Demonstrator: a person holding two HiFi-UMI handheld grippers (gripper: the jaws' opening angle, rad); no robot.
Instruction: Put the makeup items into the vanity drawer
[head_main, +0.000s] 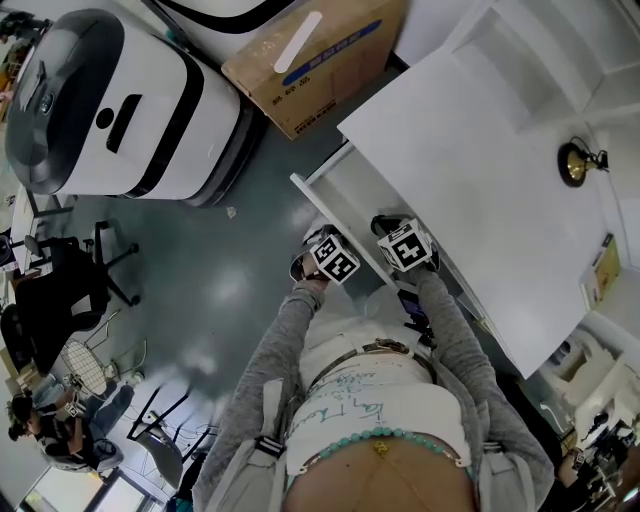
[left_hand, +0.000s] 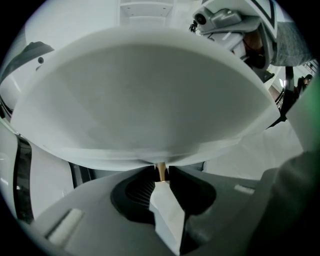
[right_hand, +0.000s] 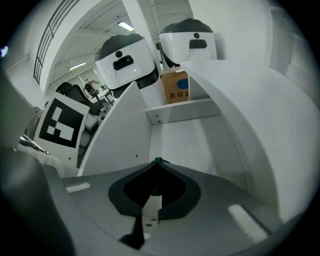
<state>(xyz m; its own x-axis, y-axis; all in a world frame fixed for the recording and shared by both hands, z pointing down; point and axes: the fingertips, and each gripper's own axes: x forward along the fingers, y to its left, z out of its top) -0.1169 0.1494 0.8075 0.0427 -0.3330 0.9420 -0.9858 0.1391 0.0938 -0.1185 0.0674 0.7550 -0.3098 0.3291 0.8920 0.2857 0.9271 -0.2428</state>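
The white vanity drawer (head_main: 338, 205) stands pulled open under the tabletop, the left gripper (left_hand: 161, 177) clamped on its small gold knob (left_hand: 161, 169), the right gripper (right_hand: 157, 166) down inside it, pinched shut on a dark green sliver (right_hand: 158, 161) too hidden to name.

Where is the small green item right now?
Right gripper view, centre: small green item pinched by the right gripper, over the open white drawer.

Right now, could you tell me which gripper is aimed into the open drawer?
The right gripper: it looks into the white drawer, shut on a small green item. The left gripper pinches a gold piece under a white panel.
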